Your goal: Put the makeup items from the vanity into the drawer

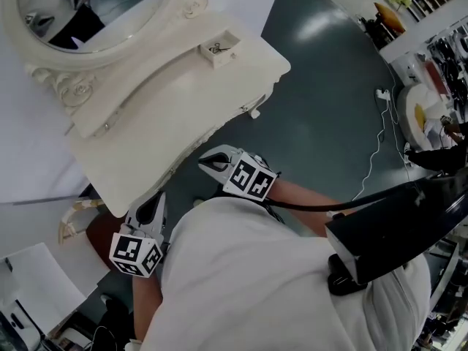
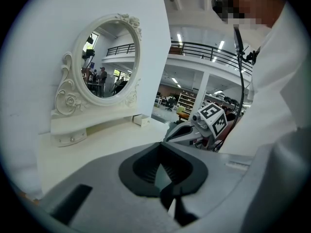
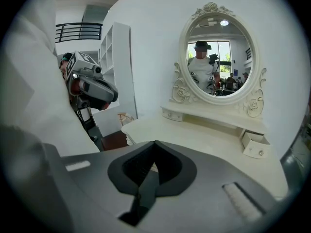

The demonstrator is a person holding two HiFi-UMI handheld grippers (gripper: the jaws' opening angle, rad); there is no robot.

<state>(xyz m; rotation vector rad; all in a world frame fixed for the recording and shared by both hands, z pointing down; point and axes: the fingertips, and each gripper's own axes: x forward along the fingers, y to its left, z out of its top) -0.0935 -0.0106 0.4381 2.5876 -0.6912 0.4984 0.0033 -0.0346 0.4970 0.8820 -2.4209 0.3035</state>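
Ahead of the left gripper (image 1: 150, 205) and right gripper (image 1: 213, 161) lies the cream counter (image 1: 175, 93), its small drawer (image 1: 219, 51) pulled out beyond. Both grippers' jaws are pressed together, empty.

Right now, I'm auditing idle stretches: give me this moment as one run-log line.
left gripper: shut, empty | right gripper: shut, empty | both: near person's torso, off vanity | small drawer: open
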